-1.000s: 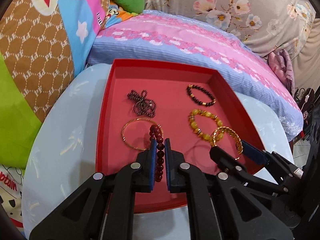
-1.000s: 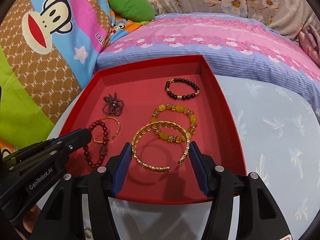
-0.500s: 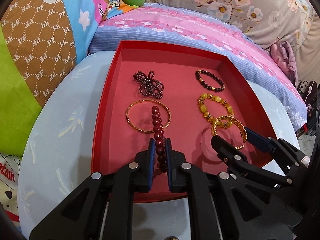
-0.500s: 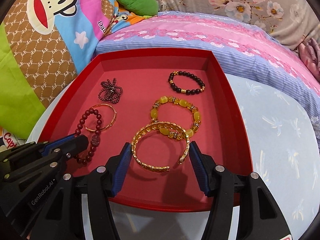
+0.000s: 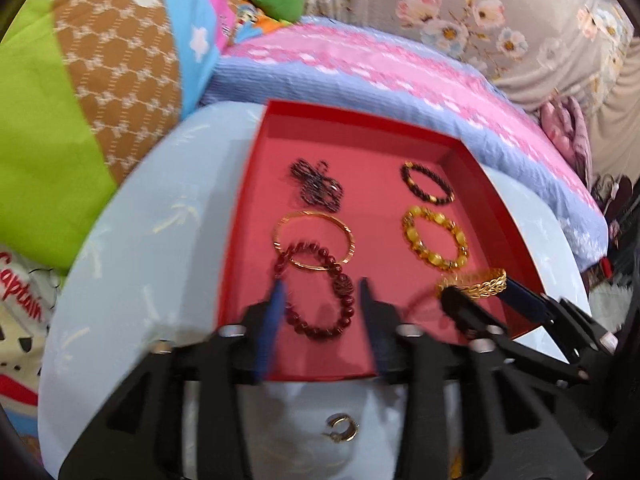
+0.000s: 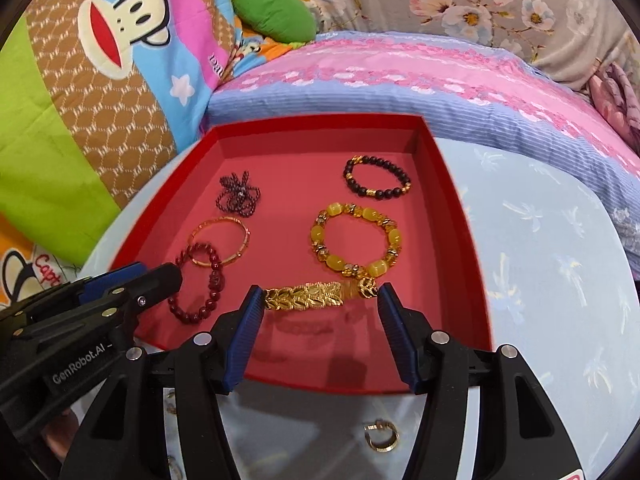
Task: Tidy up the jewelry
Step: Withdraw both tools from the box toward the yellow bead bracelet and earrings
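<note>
Left tool (image 5: 322,292) opening, red bead bracelet (image 5: 316,292) lying between its fingers

A monkey-print quilt (image 6: 100,80) is lying at the left, touching a pink and blue striped blanket (image 6: 400,80). A green cushion (image 6: 276,12) is resting behind them, beside floral fabric (image 6: 500,4).

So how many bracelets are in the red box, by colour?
Gold: 2, thin bangle and wide cuff
Yellow beads: 1
Black beads: 1
Dark red beads: 1
Dark purple tangled beads: 1
Total: 6 in the box
</note>
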Demonstrator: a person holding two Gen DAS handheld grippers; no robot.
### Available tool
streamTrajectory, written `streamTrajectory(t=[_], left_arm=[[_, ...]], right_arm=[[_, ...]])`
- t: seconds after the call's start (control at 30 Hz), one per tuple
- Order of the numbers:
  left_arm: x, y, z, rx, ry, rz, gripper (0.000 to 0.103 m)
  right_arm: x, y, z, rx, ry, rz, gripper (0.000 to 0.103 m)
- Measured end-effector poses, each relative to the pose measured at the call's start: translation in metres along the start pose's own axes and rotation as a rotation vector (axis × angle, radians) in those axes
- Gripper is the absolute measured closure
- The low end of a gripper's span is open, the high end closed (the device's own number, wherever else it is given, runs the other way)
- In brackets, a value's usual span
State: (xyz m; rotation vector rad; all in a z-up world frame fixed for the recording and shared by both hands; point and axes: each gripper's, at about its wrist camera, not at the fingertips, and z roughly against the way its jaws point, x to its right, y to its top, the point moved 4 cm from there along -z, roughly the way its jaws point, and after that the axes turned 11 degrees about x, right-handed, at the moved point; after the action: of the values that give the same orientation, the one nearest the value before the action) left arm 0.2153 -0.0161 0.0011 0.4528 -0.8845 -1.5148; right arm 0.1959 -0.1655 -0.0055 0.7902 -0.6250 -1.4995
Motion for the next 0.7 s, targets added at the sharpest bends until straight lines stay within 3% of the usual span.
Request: streamTrajectory(t=[0.27, 0.7], left_arm=[[0.001, 0.001, 0.032, 0.046, 0.007, -0.025, 0.056], [0.011, -0.035, 0.071, 0.031, -0.002, -0.063, 0.055]], right_arm=[[0.007, -0.001, 0.038, 0.029, 0.014, -0.048, 0.046], [0.009, -0.049, 0.085, -0.016, 0.011, -0.058, 0.046]])
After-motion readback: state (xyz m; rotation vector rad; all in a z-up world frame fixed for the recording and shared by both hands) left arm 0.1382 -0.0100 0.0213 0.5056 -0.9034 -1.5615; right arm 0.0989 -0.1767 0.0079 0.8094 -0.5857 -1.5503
